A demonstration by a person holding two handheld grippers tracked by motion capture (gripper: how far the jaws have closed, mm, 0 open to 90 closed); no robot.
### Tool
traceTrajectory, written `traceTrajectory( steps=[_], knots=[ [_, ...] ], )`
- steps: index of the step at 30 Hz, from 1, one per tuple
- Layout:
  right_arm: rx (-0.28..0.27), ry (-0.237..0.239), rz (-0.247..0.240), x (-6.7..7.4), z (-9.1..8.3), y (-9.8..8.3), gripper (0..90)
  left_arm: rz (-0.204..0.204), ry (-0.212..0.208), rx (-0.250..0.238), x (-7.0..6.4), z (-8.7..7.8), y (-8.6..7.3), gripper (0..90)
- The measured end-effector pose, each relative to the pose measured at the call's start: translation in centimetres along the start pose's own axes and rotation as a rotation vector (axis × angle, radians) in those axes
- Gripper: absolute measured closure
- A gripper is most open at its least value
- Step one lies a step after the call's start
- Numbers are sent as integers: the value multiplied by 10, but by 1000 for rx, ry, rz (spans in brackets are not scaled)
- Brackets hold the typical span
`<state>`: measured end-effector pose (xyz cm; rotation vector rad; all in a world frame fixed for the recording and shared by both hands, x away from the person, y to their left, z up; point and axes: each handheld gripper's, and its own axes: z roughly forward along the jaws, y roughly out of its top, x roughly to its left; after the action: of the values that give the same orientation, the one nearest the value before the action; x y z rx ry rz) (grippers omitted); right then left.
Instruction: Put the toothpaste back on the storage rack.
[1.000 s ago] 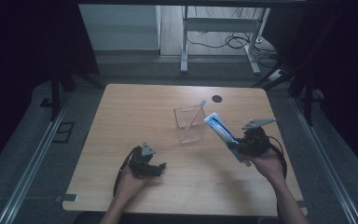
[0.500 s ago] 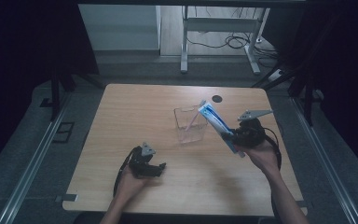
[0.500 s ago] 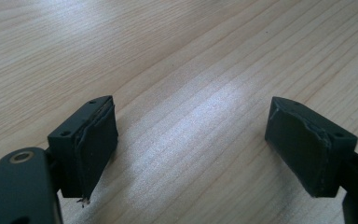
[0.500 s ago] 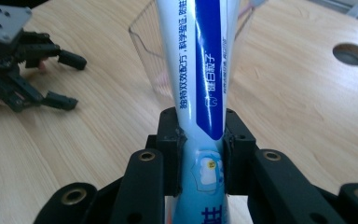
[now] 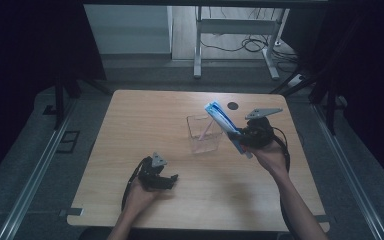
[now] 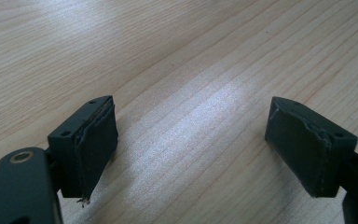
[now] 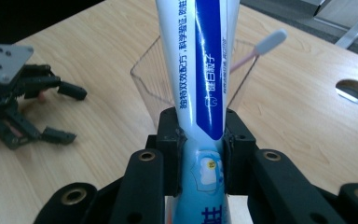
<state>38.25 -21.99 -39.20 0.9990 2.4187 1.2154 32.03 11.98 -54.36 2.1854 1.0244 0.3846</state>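
Note:
My right gripper (image 5: 241, 136) (image 7: 200, 140) is shut on a blue and white toothpaste tube (image 5: 222, 121) (image 7: 200, 60), held in the air and slanting up to the left over a clear plastic cup (image 5: 203, 133) (image 7: 154, 81). A pink toothbrush (image 5: 207, 131) (image 7: 261, 46) leans inside the cup. My left gripper (image 5: 166, 182) (image 6: 191, 149) rests on the wooden table (image 5: 145, 120) at the near left, jaws wide open with bare wood between them. It also appears at the left of the right gripper view, as the left gripper (image 7: 58, 112).
A round cable hole (image 5: 233, 105) (image 7: 354, 91) sits near the table's far right edge. Beyond the table stand the legs of a metal frame (image 5: 235, 40) with cables on the floor. Dark curtains line both sides.
The right hand has carried the toothpaste tube left and up, from beside the cup to over its right rim. The left hand has not moved.

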Motion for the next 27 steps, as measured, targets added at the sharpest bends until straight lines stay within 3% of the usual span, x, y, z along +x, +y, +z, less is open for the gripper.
traceTrajectory(
  steps=[27],
  knots=[
    [-62, -30, -50, 1, 43, 45, 727, 1, 0, 0, 0, 0, 0, 168]
  ],
)
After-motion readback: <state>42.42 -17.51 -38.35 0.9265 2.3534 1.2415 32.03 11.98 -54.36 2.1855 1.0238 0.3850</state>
